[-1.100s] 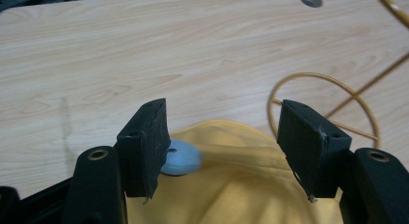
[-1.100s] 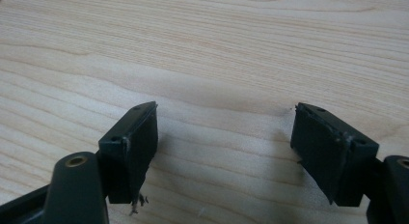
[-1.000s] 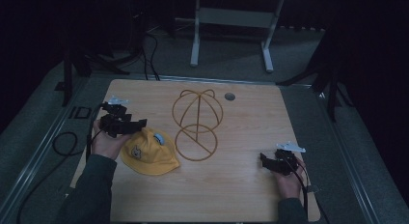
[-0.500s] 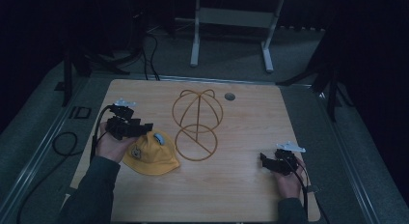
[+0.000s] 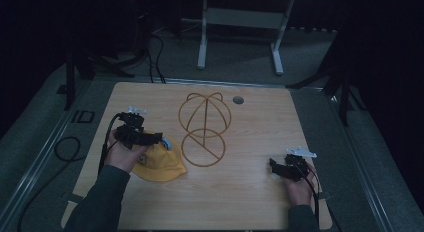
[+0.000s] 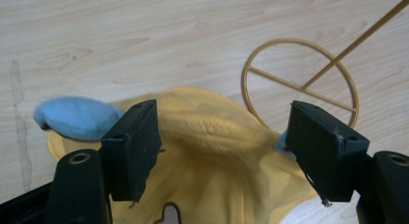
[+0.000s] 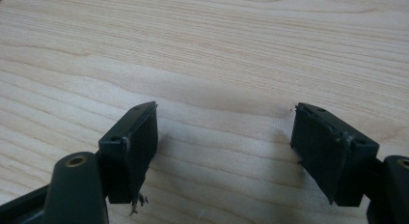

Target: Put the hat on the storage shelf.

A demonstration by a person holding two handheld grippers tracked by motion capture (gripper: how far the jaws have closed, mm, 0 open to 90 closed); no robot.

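Observation:
A yellow hat [image 5: 159,162] lies on the wooden table [image 5: 250,192] at the left, with a pale blue patch [image 5: 167,142] at its far edge. My left gripper [image 5: 150,140] hovers over the hat's near-left side, jaws wide apart. In the left gripper view the yellow hat [image 6: 217,151] spreads between and below the open jaws, and a blue tab [image 6: 74,117] lies at its left. A gold wire hat stand [image 5: 205,127] rests at the table's middle; its ring base [image 6: 301,84] lies just beyond the hat. My right gripper [image 5: 276,167] rests open at the right, over bare wood [image 7: 226,64].
A small grey disc [image 5: 238,99] sits near the table's far edge. Black cables [image 5: 65,152] trail off the left side onto the floor. A white metal stand [image 5: 240,22] is beyond the table. Bare wood lies between the hat and the right gripper.
My left gripper has moved toward me and to the right, from the table's left edge to above the yellow hat. The right gripper has stayed put.

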